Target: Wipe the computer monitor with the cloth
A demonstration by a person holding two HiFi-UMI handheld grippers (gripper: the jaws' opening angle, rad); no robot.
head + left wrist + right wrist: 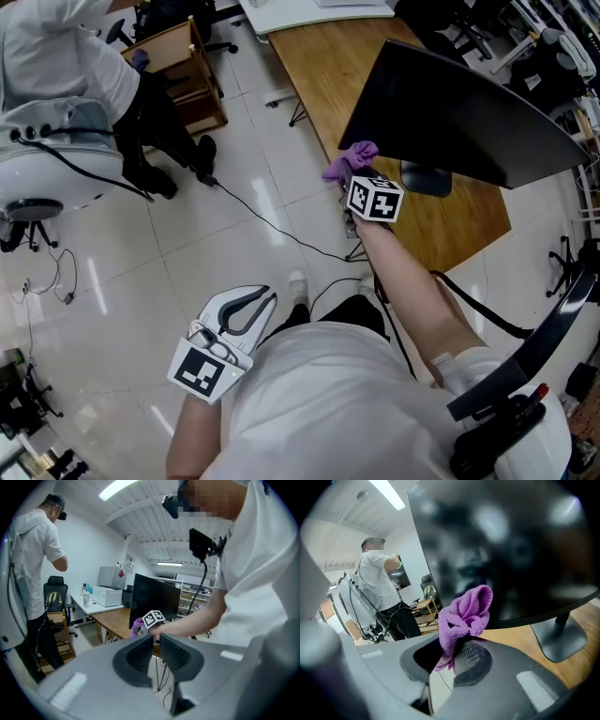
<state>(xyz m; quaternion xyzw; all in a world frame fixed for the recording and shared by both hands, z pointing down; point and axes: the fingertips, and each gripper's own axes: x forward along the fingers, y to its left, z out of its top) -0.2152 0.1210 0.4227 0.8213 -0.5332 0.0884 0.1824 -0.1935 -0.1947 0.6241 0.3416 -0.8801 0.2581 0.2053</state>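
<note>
A black monitor point(459, 112) stands on a wooden desk point(319, 66); its dark screen point(511, 550) fills the right gripper view. My right gripper point(352, 183) is shut on a crumpled purple cloth point(351, 159), held at the monitor's lower left corner. In the right gripper view the cloth point(466, 613) bunches up out of the jaws point(452, 651), close to the screen's lower edge; I cannot tell whether it touches. My left gripper point(267, 298) hangs low over the floor by my hip, shut and empty. Its jaws point(154, 639) point toward the monitor point(154, 597) and cloth point(137, 625).
The monitor's stand base point(427, 178) rests on the desk near its front edge. Another person point(56, 56) stands at the upper left beside a wooden shelf cart point(183, 70). A black cable point(272, 225) trails across the tiled floor. A black chair frame point(548, 347) is at my right.
</note>
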